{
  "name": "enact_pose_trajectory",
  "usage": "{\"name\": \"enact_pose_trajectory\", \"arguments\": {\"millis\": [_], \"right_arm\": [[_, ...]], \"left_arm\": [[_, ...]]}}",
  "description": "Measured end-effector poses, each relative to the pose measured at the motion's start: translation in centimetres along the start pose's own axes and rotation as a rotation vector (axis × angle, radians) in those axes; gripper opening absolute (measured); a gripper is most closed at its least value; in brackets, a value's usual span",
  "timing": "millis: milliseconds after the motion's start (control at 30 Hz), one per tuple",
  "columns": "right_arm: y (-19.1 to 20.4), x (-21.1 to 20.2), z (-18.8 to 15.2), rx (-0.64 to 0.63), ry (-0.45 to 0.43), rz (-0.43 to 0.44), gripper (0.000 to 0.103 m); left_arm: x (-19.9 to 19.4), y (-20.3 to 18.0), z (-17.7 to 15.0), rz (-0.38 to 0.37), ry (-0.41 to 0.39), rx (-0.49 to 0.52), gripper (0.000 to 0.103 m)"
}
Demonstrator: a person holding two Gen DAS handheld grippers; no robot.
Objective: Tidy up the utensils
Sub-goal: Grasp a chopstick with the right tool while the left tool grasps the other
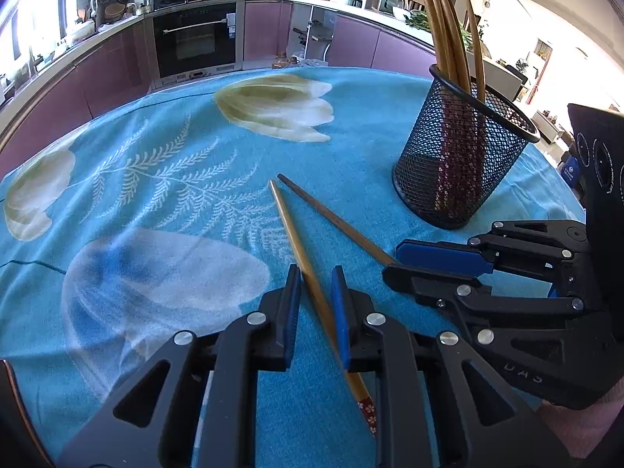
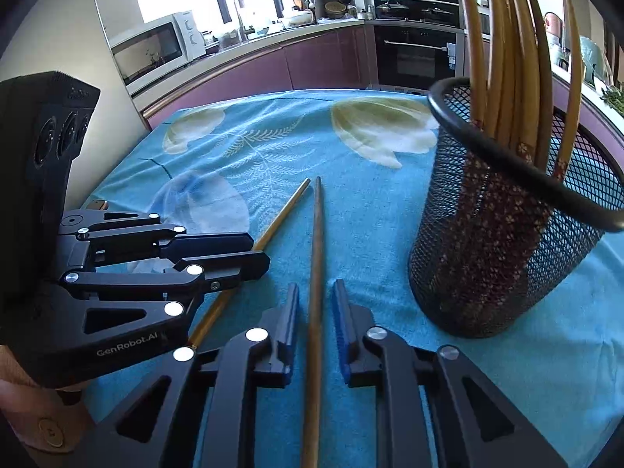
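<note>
The left hand-held gripper [image 1: 316, 284] is nearly closed, a pale chopstick [image 1: 290, 230] between its pads; the right hand-held gripper [image 2: 316, 296] likewise has a darker chopstick [image 2: 318, 241] in its narrow gap. Whether either chopstick is pinched or merely straddled I cannot tell. Both tips lie on the blue cloth of the counter [image 1: 156, 195]. At the right of the frame stands a mesh cup [image 2: 487, 265] of chopsticks, probably their destination.

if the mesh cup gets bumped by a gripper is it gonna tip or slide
The mesh cup looks light, being open wire, so a nudge would probably slide it on the blue cloth. The tall chopsticks stand well above its rim and lean to one side, so it is likely top-heavy and may tip that way. Its base is narrower than the rim, which adds to that risk.
</note>
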State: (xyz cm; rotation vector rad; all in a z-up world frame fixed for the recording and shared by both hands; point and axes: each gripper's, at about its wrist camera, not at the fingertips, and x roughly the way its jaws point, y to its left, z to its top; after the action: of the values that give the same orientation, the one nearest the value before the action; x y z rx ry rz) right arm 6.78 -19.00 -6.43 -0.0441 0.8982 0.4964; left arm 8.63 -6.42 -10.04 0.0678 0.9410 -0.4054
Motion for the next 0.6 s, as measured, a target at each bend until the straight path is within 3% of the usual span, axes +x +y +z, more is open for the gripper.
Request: {"name": "enact_pose_trajectory", "arguments": {"millis": [100,600], "right_arm": [[-0.6,-0.1,-0.1,0.026,-0.002,0.019,0.007],[-1.1,-1.8,-0.9,0.087,-0.024,0.108,0.006]], "left_arm": [[0.1,0.0,0.0,0.001,-0.002,-0.008,0.012],[-0.7,-0.1,-0.5,-0.006,-0.011,-0.024,0.008]]}}
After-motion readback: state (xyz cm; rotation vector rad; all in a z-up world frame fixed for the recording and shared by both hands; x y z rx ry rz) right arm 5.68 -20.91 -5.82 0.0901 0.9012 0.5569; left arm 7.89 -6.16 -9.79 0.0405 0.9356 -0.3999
